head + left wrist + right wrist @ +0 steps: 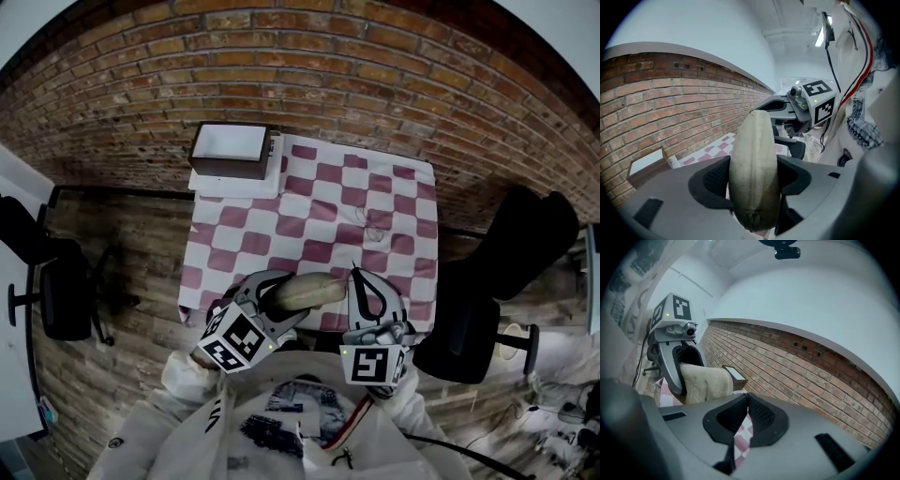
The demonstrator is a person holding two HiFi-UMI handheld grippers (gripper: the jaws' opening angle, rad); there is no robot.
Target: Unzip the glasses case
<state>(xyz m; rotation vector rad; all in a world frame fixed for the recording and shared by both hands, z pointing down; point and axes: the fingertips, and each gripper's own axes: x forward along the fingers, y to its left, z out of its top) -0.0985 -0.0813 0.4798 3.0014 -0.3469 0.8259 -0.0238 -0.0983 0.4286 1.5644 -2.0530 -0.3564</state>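
Beige case point(753, 140) pinched, left hand-held gripper point(753, 180); right hand-held gripper point(747, 399), own view: pressed together.

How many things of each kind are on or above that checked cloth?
Glasses case: 1
Box: 1
White sheet under the box: 1
Grippers: 2 (left gripper, right gripper)
Total: 5

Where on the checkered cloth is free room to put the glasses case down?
Free: the cloth from the box down to the left gripper. Crowded: the near edge, where that gripper clamps the glasses case beside the shut right gripper.
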